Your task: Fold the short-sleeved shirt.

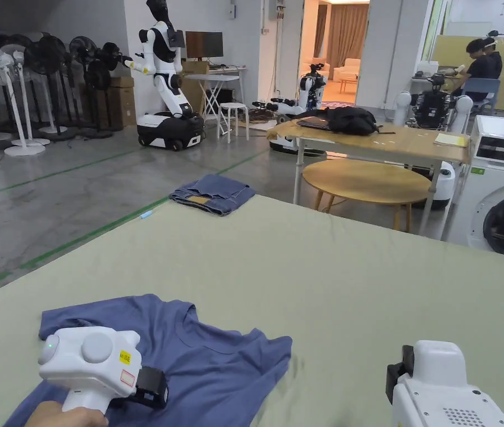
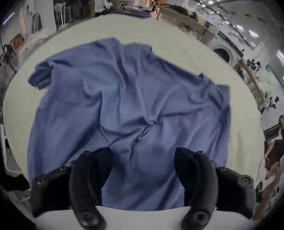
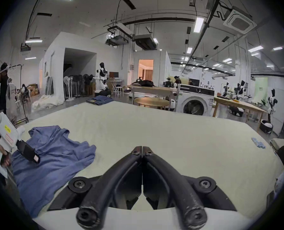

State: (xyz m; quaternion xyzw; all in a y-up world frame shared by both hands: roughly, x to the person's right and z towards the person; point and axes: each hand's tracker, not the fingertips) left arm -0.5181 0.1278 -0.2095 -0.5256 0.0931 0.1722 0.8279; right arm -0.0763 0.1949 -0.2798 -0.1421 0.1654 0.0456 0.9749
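Crumpled blue cotton short-sleeved shirt (image 1: 189,361) at near left corner of pale green table (image 1: 328,278). Left gripper (image 2: 142,164) above it, jaws apart, empty. Right gripper (image 3: 142,150) closed, empty, off cloth. Advice: flatten wrinkles before first fold.

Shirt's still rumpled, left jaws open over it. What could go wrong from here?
1. The blue shirt is wrinkled, with creases bunched at its middle; the open left gripper may pinch two layers at once.
2. The right gripper is shut over the bare table, apart from the cloth, so a one-sided pull would likely drag the shirt.
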